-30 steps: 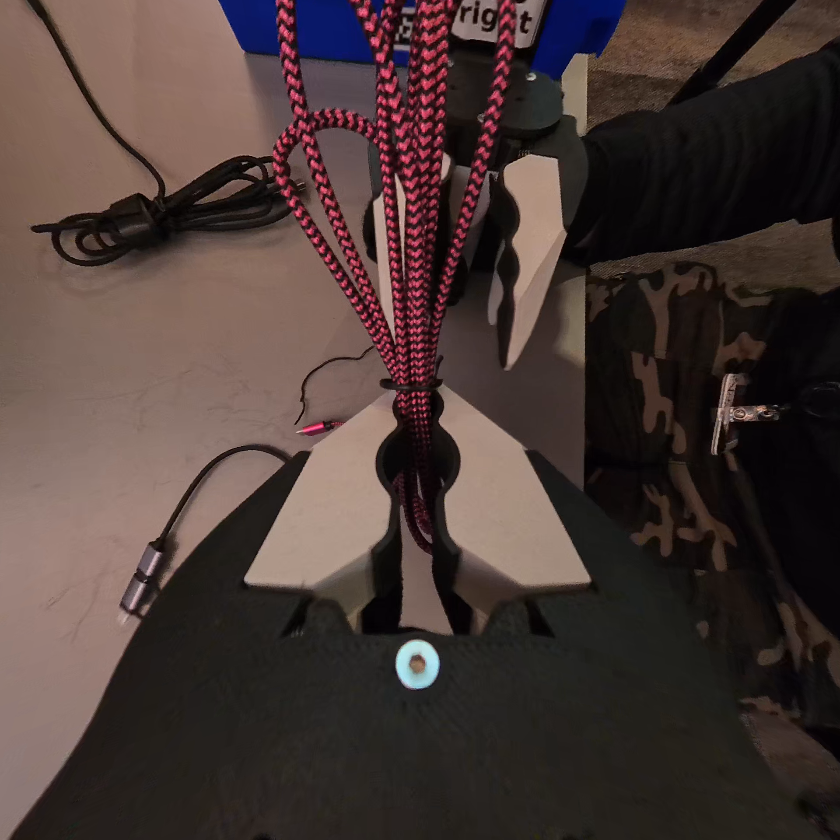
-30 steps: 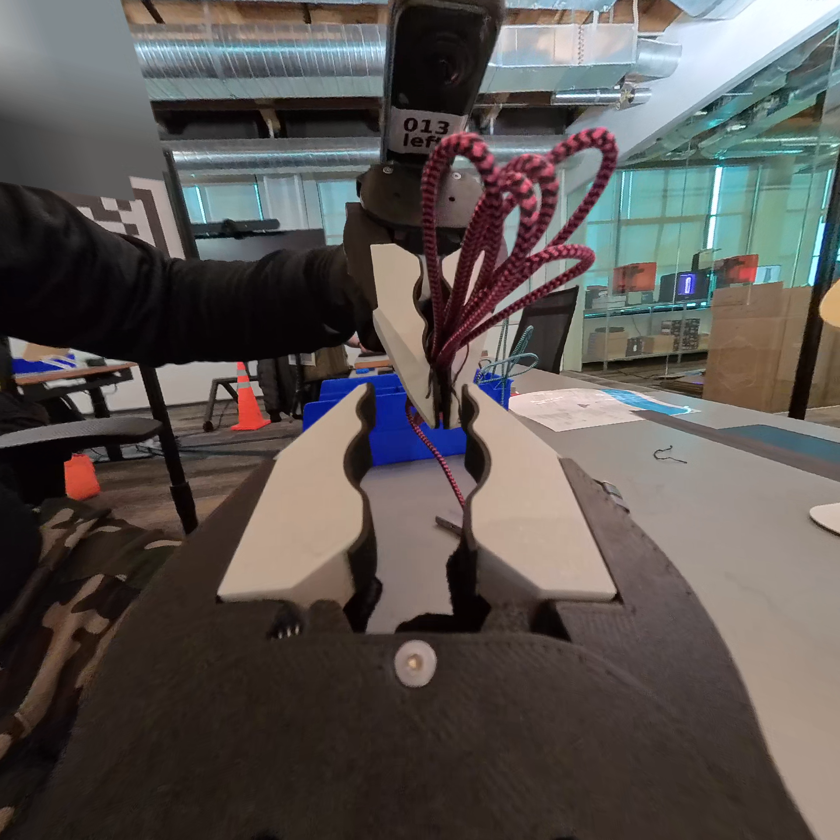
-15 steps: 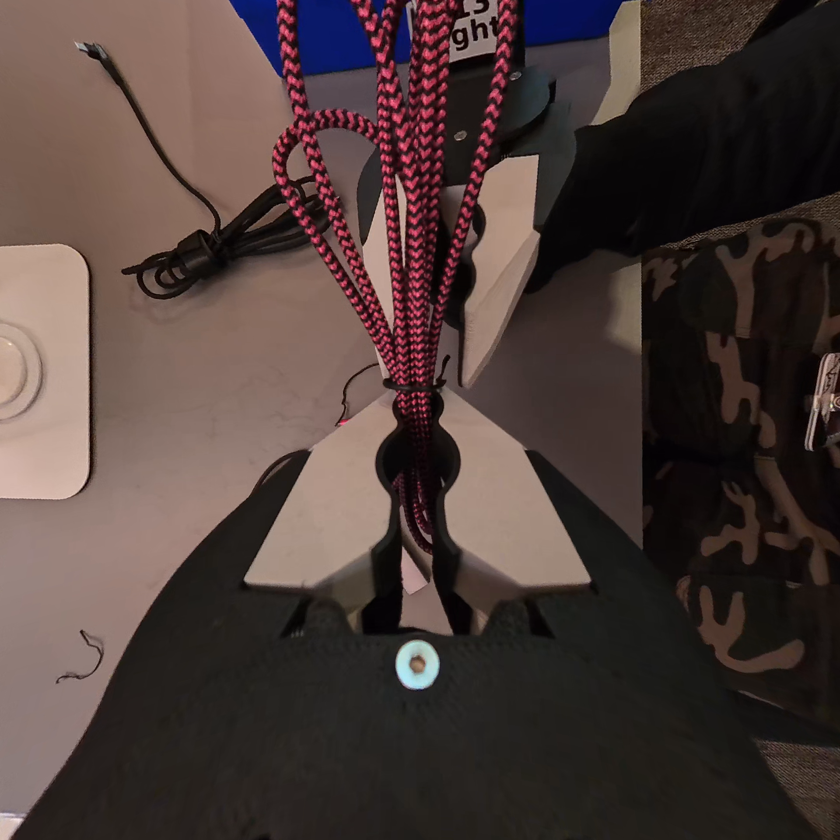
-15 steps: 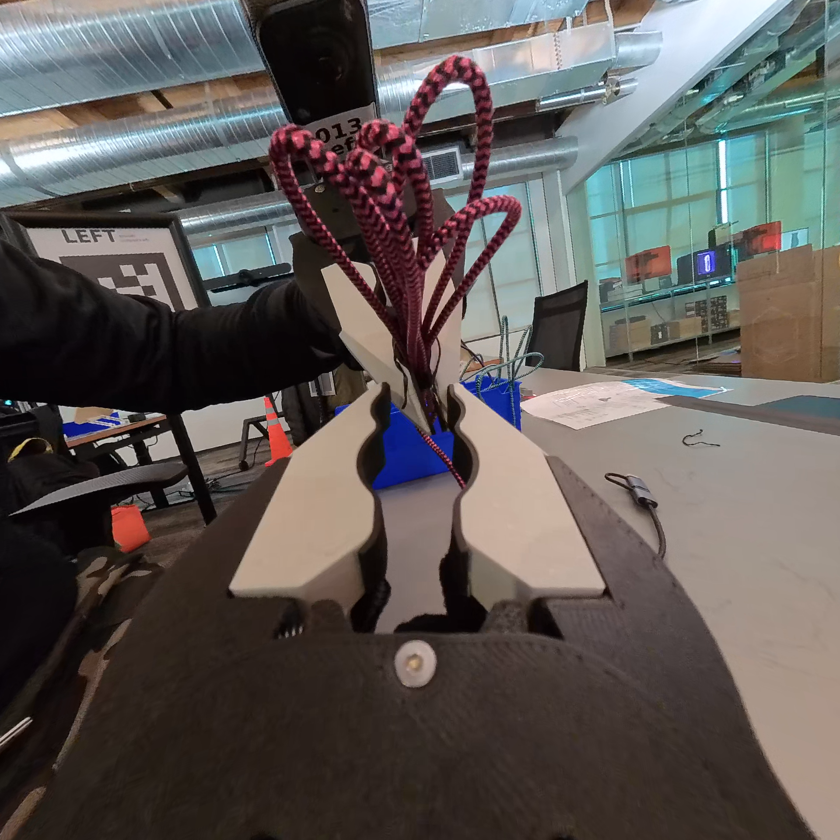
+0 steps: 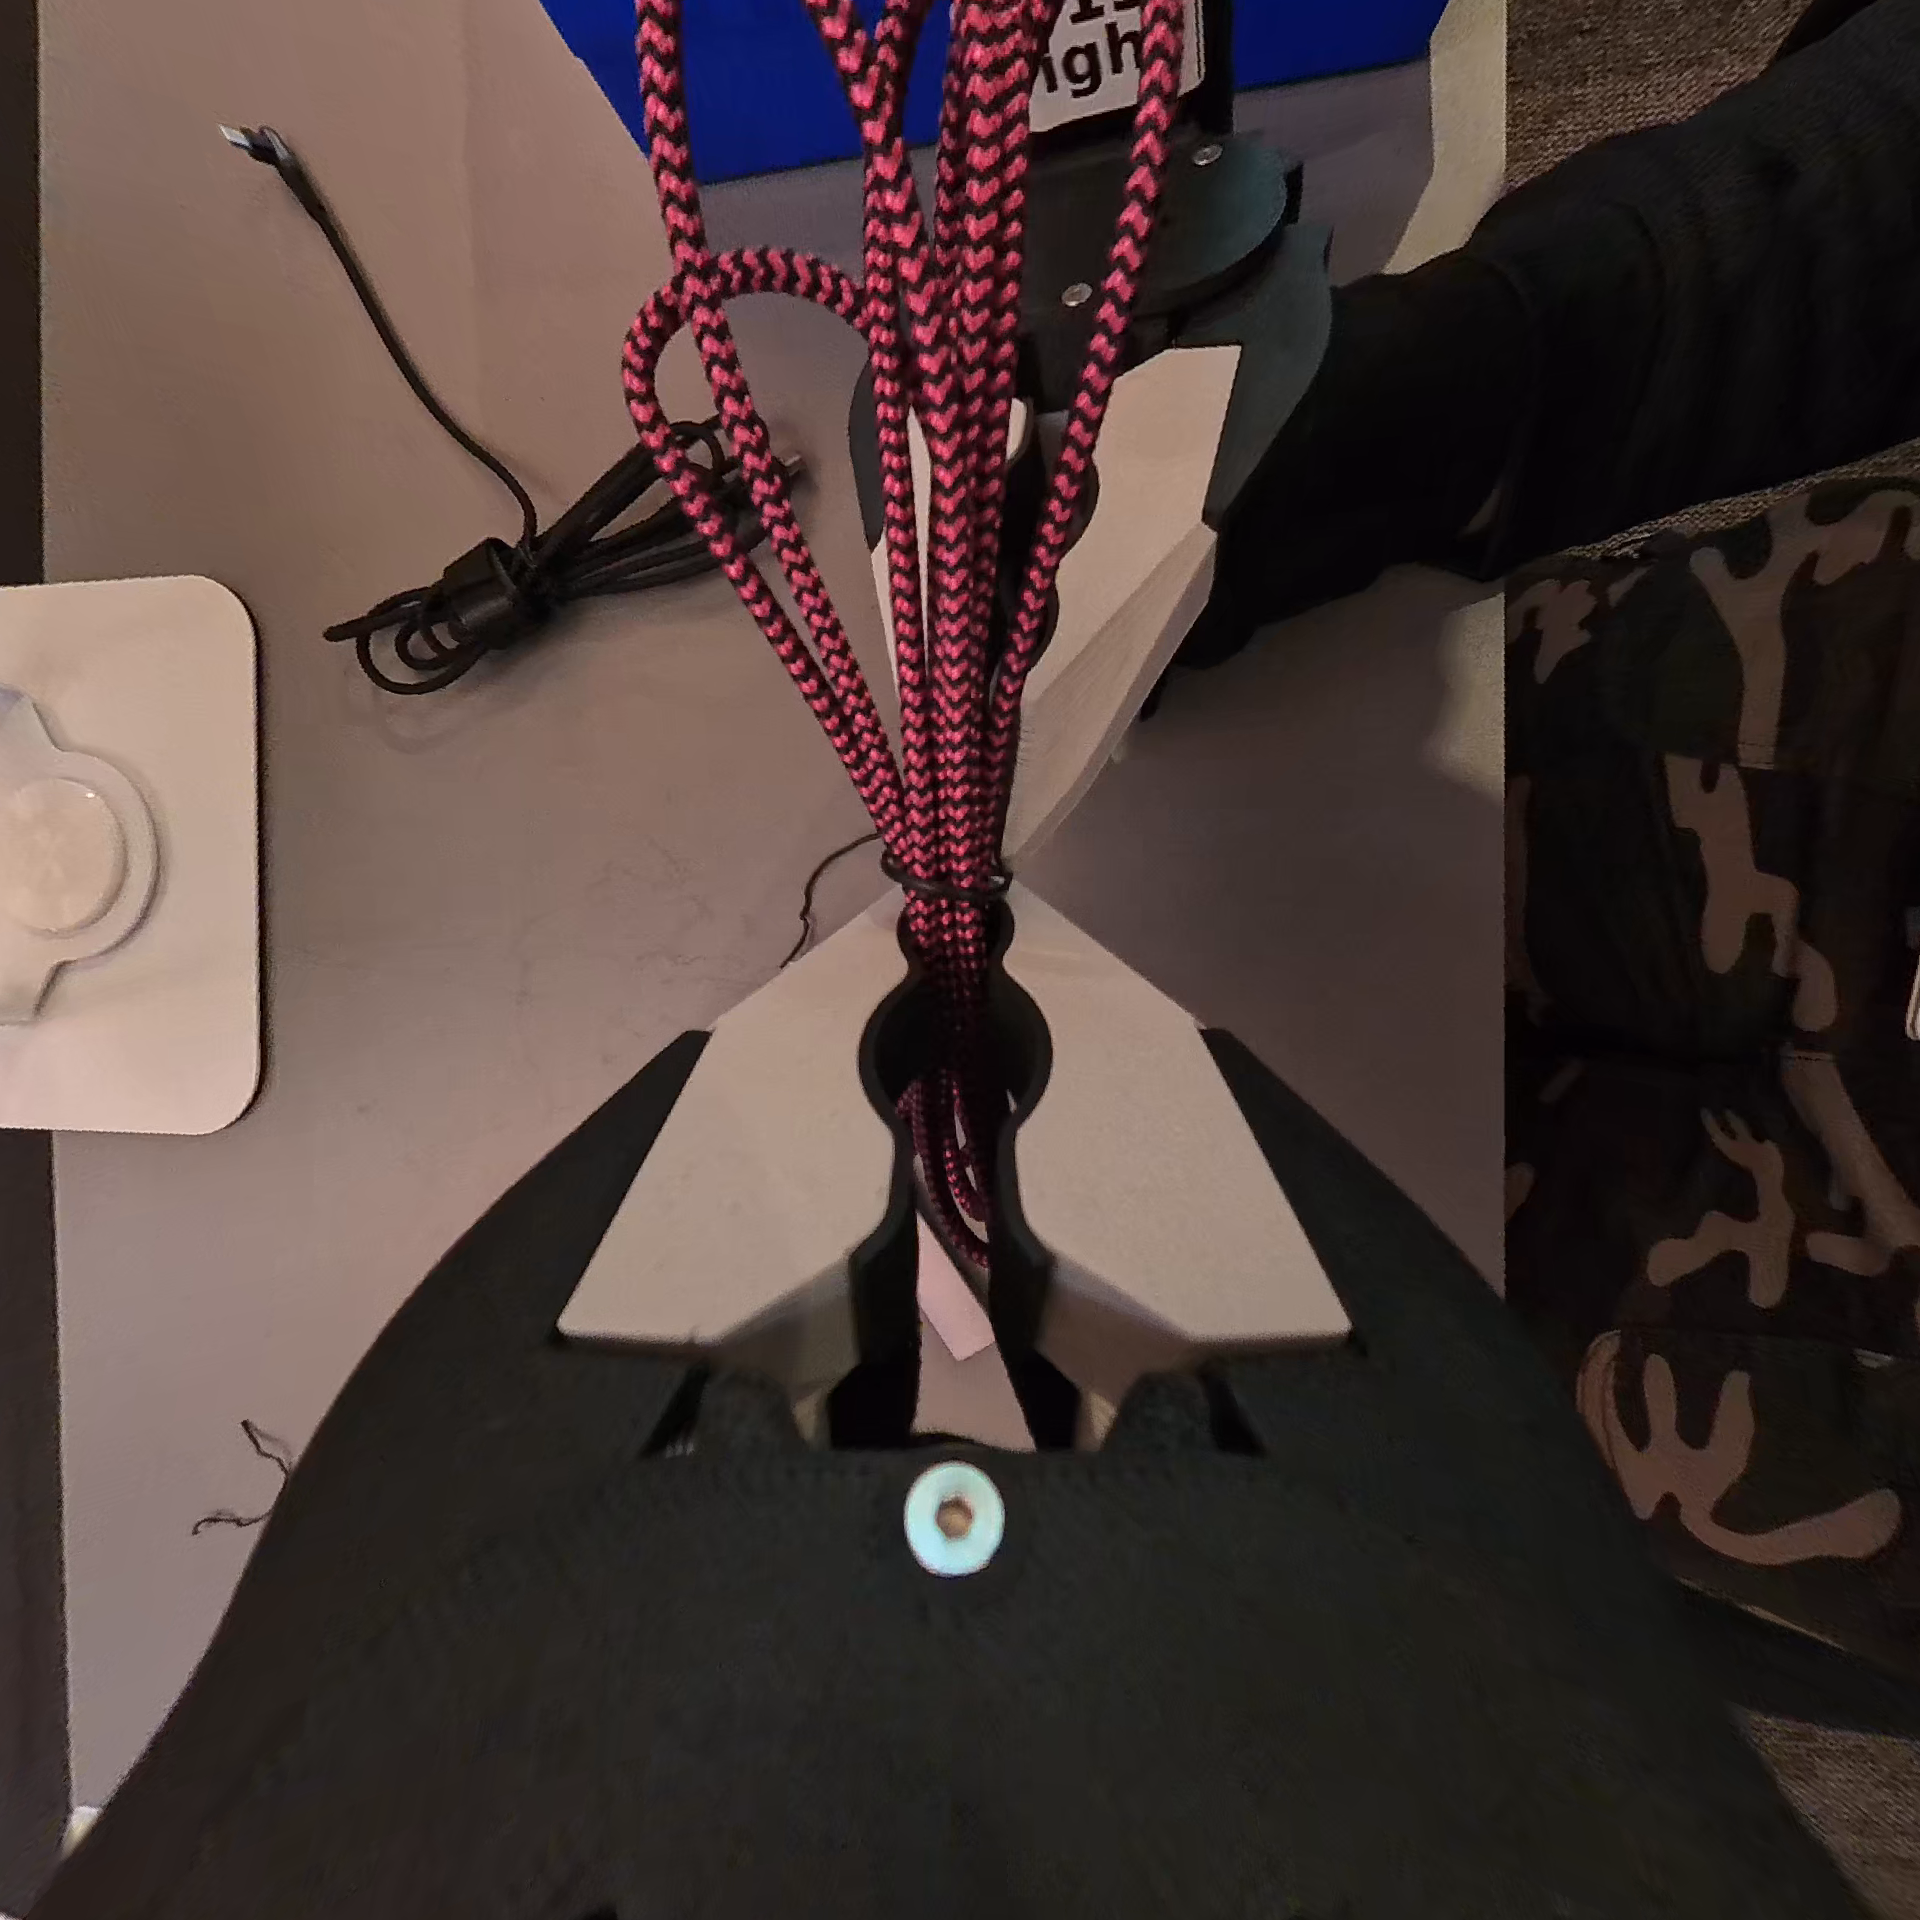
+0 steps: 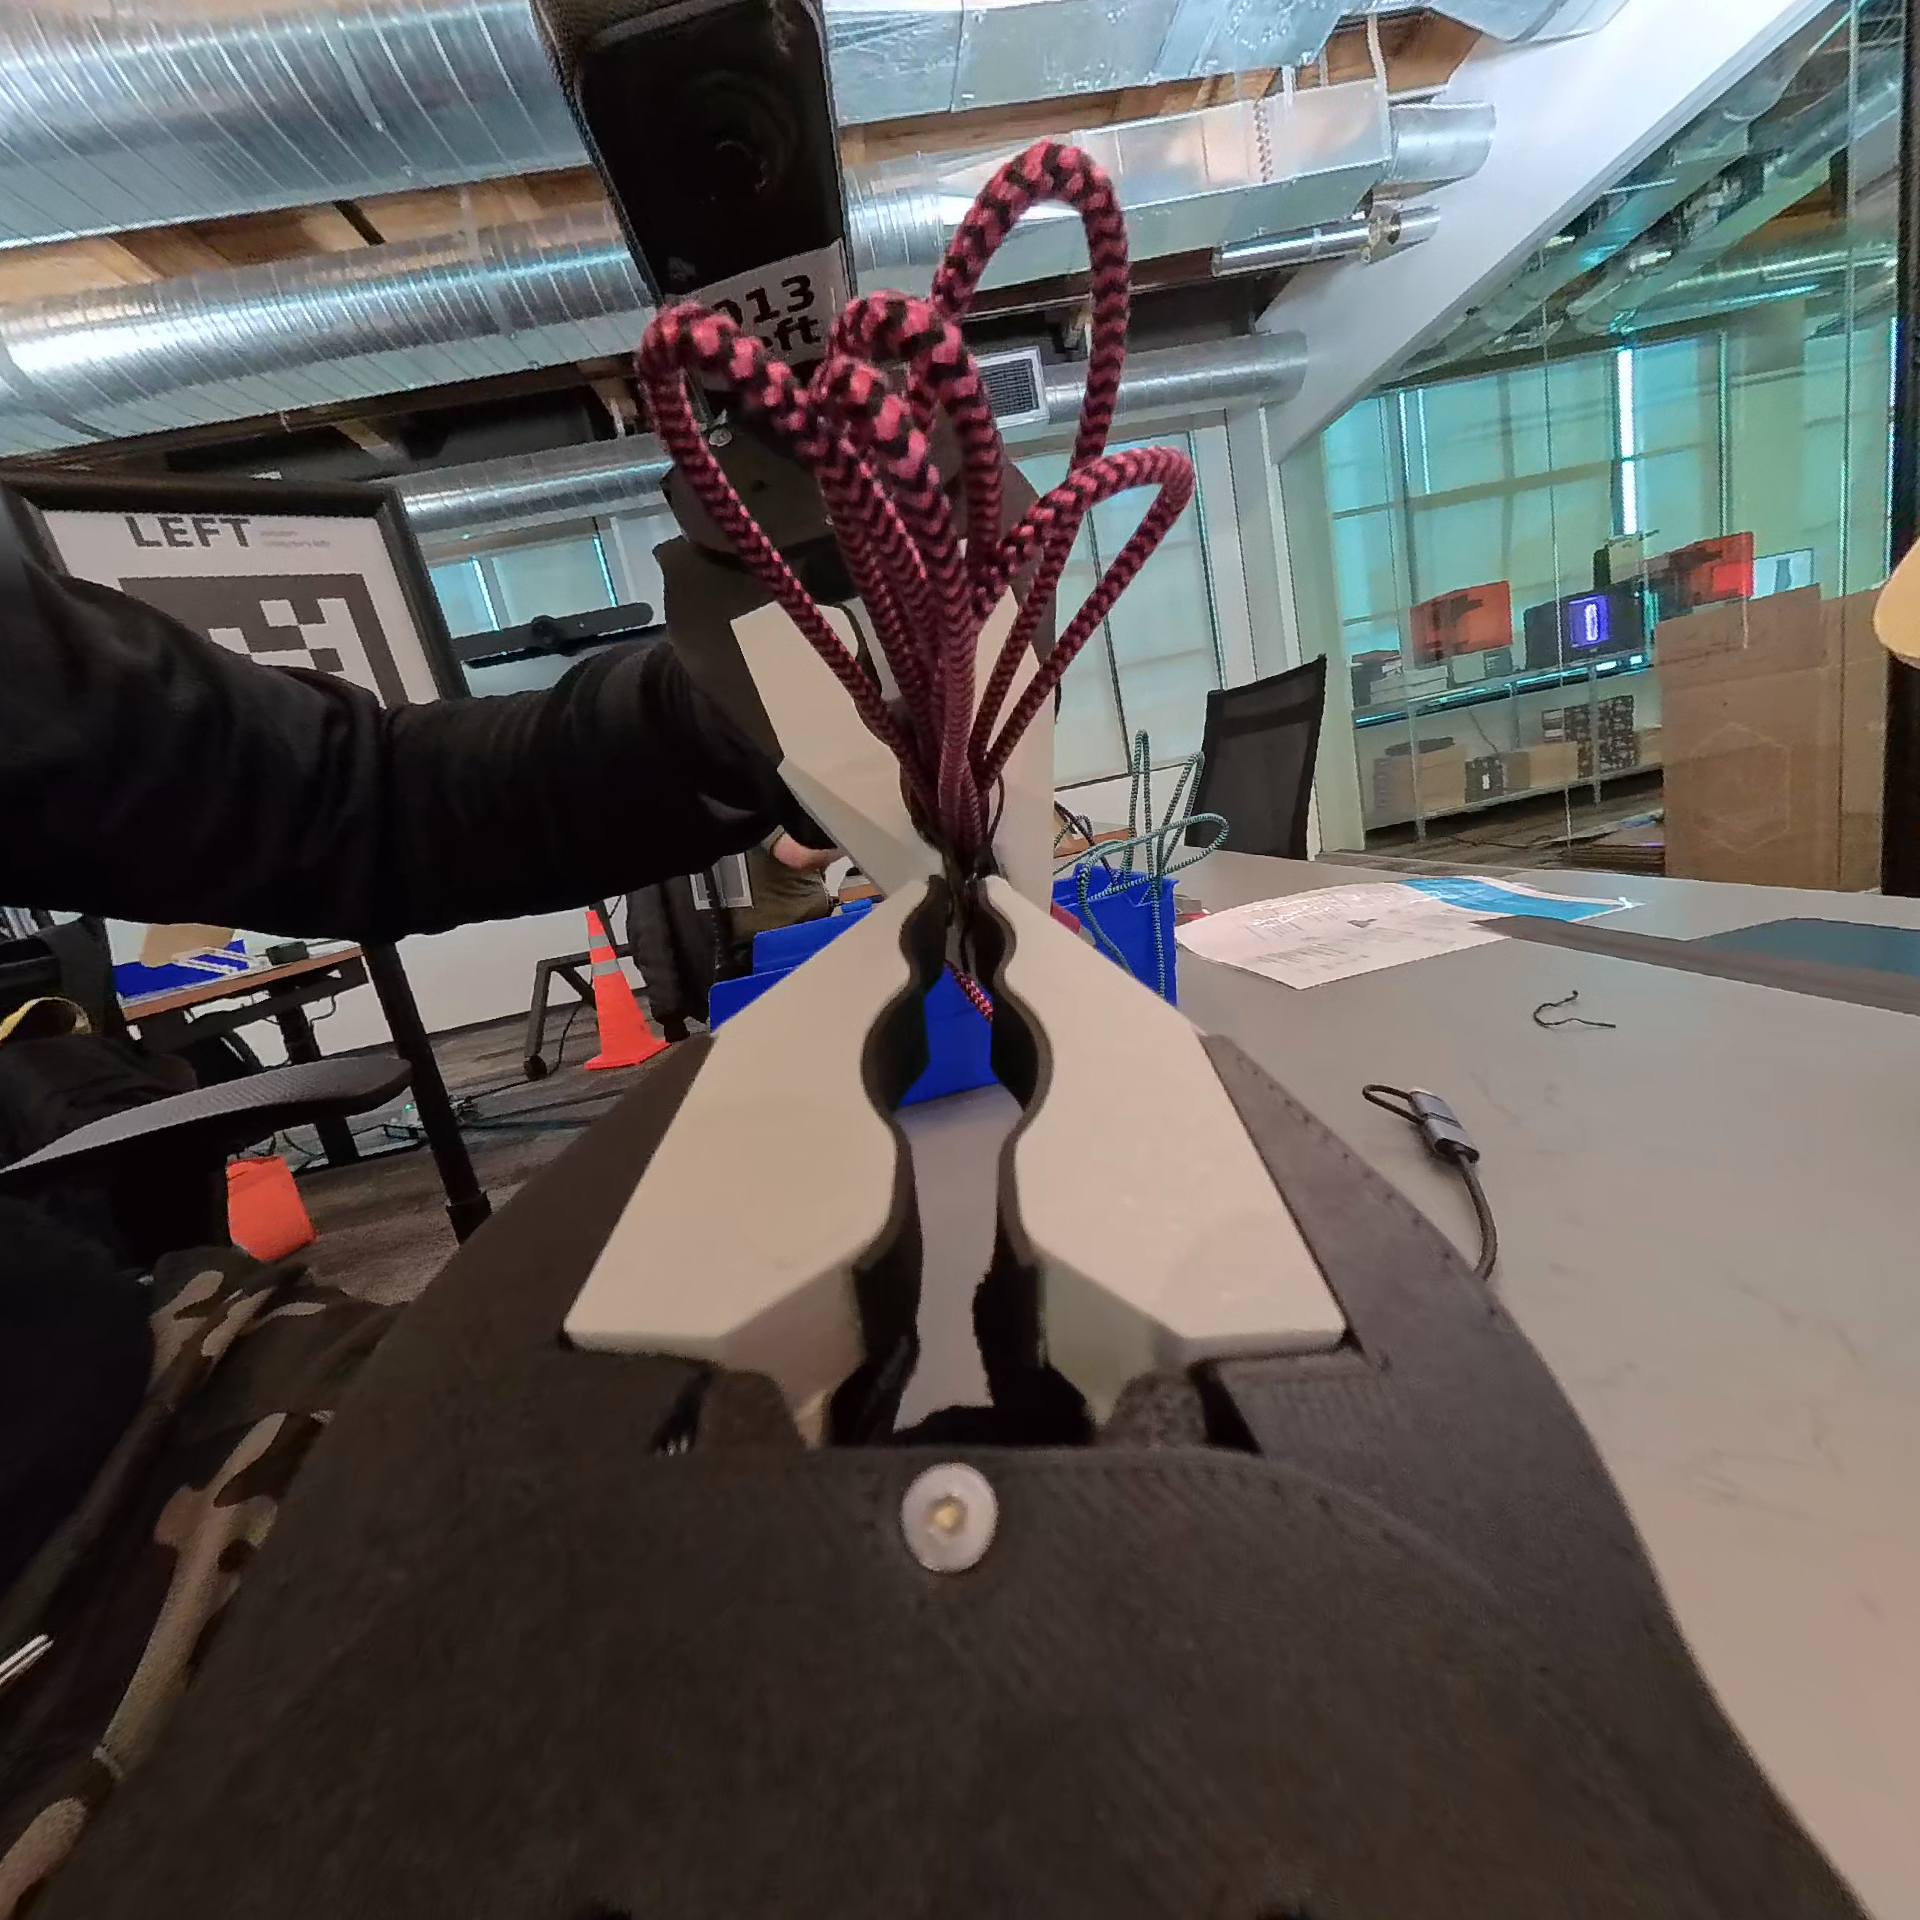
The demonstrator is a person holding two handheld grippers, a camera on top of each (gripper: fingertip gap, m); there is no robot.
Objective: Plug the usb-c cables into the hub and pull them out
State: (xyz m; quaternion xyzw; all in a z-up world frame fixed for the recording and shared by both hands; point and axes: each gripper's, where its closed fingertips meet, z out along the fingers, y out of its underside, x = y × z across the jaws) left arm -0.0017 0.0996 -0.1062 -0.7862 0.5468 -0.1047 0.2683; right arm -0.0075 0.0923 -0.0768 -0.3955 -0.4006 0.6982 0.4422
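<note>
Left wrist view: the left hand-held gripper (image 5: 951, 920) is clenched on a bundled pink-and-black braided cable (image 5: 940, 623), its tips pinching the bundle just below a thin black tie (image 5: 943, 885) that binds the loops together. The loops fan away toward the far side, over the grey counter (image 5: 520, 883). The right hand-held gripper (image 5: 1023, 790) comes in from the far right, its pale fingers meeting the bundle right at the tie. On the counter at the far left lies a coiled black cable (image 5: 488, 603), tied up and with one free plug end stretching farther away. A pale square pad (image 5: 135, 852) sits at the left edge, and a blue bin (image 5: 779, 94) stands at the far side. No hub shows in this view.

Right wrist view: the right hand-held gripper (image 6: 954, 894) is nearly closed, its tips at the bound waist of the braided cable (image 6: 935, 540); they seem to pinch the tie or the bundle there, though which one is too small to tell. The left hand-held gripper (image 6: 940, 842) holds the bundle upright from above. A small grey adapter on a black lead (image 6: 1444, 1132) lies on the counter (image 6: 1662, 1247) to the right, unplugged.

As a judgement, the task is at its very start: the cable is bound, nothing is plugged in, and unbundling, plugging and pulling out are all left.
</note>
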